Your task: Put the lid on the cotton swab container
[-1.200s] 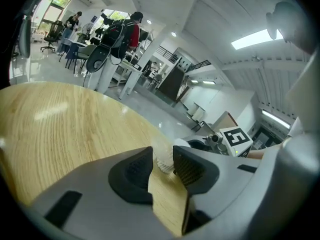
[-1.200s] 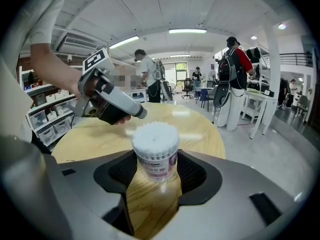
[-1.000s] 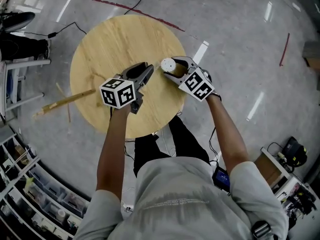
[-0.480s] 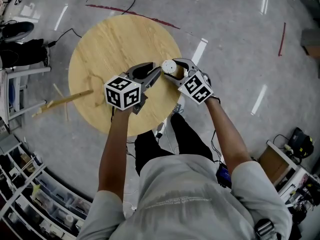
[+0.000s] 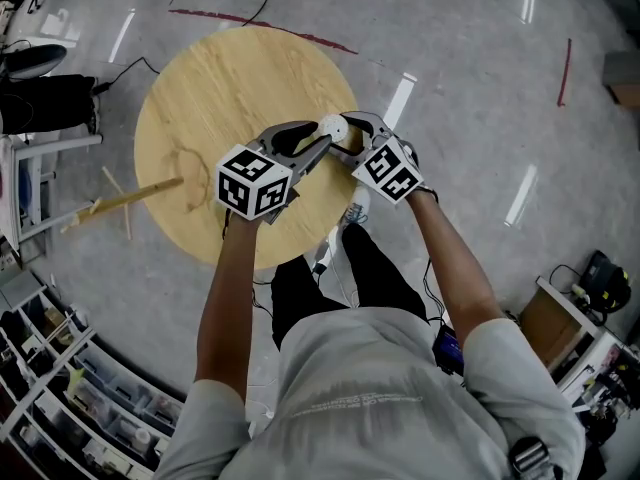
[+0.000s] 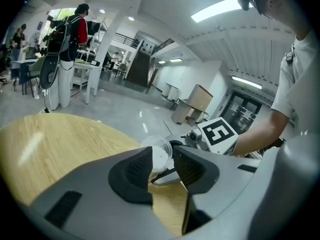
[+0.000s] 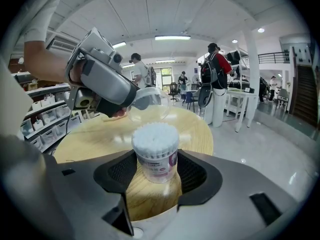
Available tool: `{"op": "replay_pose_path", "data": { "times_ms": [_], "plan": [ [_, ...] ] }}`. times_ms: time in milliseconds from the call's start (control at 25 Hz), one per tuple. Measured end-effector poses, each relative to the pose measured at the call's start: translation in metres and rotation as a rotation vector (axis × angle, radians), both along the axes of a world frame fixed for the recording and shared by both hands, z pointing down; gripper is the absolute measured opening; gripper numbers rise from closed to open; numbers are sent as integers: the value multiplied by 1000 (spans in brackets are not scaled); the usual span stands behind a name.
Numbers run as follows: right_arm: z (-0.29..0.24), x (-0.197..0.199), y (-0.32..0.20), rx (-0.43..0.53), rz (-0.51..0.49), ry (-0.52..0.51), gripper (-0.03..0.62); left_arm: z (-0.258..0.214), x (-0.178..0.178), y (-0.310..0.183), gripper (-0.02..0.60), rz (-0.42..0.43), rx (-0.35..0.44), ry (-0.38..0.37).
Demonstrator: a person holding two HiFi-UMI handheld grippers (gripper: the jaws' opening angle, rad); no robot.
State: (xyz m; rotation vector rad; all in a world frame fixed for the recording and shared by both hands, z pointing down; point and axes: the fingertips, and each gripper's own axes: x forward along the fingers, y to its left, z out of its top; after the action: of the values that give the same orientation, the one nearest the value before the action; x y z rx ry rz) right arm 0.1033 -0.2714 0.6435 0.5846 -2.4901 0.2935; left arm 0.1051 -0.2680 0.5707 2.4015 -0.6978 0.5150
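The right gripper has its jaws closed on the sides of the container. The container is upright near the rim of the table, with the white swab tips uncovered; I cannot tell if it rests on the wood. The left gripper carries the clear lid just above and behind the container, tilted and not touching it. Its jaws are opening a little, with the lid between the pads. To do this step well, I think the lid should be level and centred over the container before release, then pressed down. Both forearms reach forward, and the grippers meet at an angle over the container.
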Motion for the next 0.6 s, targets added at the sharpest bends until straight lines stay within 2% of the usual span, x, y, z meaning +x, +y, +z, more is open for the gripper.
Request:
{"op": "replay_pose_path", "data": {
  "times_ms": [240,440,600],
  "plan": [
    [2,-3,4,-13,-10,-8,277,11,17,10,143,79,4,-46],
    [2,-3,2,-8,-12,-2,277,15,22,8,138,88,11,-63],
    [2,-1,1,-9,-10,-4,278,17,22,5,108,72,14,-68]
  ]
}}
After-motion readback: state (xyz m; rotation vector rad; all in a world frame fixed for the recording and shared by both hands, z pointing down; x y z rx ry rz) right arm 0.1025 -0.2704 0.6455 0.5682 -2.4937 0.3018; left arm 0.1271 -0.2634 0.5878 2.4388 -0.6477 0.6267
